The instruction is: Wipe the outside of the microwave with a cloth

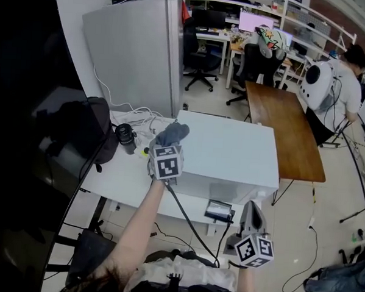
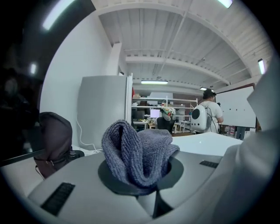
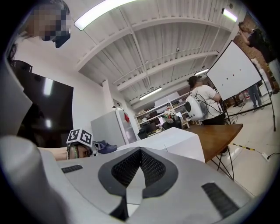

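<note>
A white microwave [image 1: 228, 154] stands on a white table [image 1: 116, 181]. My left gripper [image 1: 168, 149] is at the microwave's top left edge, shut on a bunched blue-grey cloth [image 1: 173, 134]. In the left gripper view the cloth [image 2: 138, 155] bulges up out of the gripper [image 2: 144, 183], with the microwave's top [image 2: 205, 140] to the right. My right gripper [image 1: 253, 214] hovers low by the microwave's front right corner, shut and holding nothing. In the right gripper view the gripper [image 3: 140, 168] has its pads together, and the microwave [image 3: 175, 142] lies beyond.
A black backpack [image 1: 89, 128], a black cup [image 1: 126, 137] and white cables [image 1: 135, 115] lie on the table to the left. A grey cabinet [image 1: 135, 51] stands behind. A wooden table [image 1: 287, 126] is to the right, with a person [image 1: 348, 78] beyond it. A dark screen [image 1: 18, 134] fills the left.
</note>
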`<state>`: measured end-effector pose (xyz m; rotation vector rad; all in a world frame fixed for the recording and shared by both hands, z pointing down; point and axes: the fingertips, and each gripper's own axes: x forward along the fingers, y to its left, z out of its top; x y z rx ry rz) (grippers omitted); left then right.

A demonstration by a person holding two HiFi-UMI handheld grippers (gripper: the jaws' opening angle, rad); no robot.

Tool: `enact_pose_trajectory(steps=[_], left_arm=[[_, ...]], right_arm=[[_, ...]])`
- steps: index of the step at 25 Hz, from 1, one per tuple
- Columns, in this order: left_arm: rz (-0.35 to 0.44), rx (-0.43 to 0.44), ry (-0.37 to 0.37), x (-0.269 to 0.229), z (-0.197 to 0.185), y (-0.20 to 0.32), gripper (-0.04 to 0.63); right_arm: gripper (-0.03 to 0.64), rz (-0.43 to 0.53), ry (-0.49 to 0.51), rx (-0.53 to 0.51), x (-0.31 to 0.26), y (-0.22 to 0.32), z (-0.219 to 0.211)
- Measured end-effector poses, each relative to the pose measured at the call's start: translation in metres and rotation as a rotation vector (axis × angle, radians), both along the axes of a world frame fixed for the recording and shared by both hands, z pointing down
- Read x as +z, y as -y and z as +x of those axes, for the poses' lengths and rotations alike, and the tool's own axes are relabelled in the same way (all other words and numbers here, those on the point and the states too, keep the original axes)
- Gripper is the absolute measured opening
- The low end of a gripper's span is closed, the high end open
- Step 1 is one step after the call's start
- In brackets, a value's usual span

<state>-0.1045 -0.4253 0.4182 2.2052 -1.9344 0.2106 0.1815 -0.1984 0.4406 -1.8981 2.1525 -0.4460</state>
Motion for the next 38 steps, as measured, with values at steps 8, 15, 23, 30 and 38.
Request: enact_pose_trajectory(steps=[8, 15, 23, 30, 38], left_arm=[[0.191, 0.108, 0.076, -0.067, 0.060, 0.000, 0.055], [0.126, 0.457, -0.002, -0.061, 0.246, 0.014, 0.055], [0.019, 0.706, -0.036, -0.031, 0.360, 0.000, 0.055], [-0.067, 0.587, 0.031, 0.005, 0.334, 0.024, 0.055], [0.041, 0.240, 0.151, -0.005, 0.181, 0.066, 0.055]], right_arm=[[0.023, 0.013, -0.055, -0.019, -0.001, 0.028, -0.003], [0.023, -0.004, -0.113, -0.019, 0.008, 0.065, 0.003], [0.023, -0.061, -0.190, -0.002, 0.013, 0.063, 0.025], [0.023, -0.063, -0.165, -0.022, 0.011, 0.065, 0.016], [0.023, -0.046, -0.137, -0.099, 0.003, 0.061, -0.012]])
